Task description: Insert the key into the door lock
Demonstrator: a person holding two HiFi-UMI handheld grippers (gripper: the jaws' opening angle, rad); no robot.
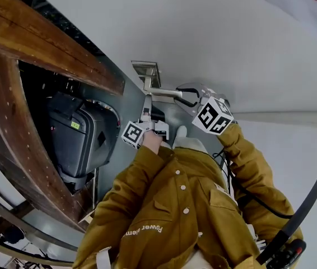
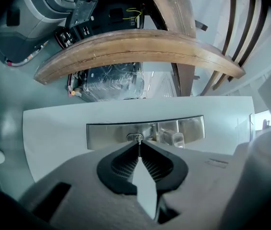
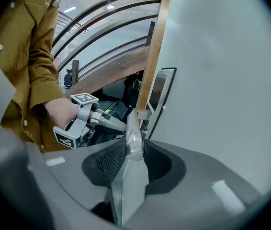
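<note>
On the grey door, a brushed steel lock plate (image 2: 107, 134) holds the keyhole (image 2: 135, 138). My left gripper (image 2: 139, 146) is shut on a thin key (image 2: 138, 142) seen edge-on, its tip at the keyhole; how deep it sits I cannot tell. In the head view the left gripper (image 1: 147, 106) points level at the plate (image 1: 146, 70). My right gripper (image 3: 134, 146) is shut on the silver door handle (image 3: 131, 128), which runs sideways from the plate (image 3: 157, 96). From above, the right gripper (image 1: 189, 97) clamps the handle (image 1: 167, 92).
A curved wooden beam (image 2: 135, 51) and dark equipment (image 1: 77, 136) lie beyond the door's left side. White wall (image 1: 231, 43) spreads to the right. My mustard jacket (image 1: 186, 206) fills the lower head view, with a black cable (image 1: 298, 217) at its right.
</note>
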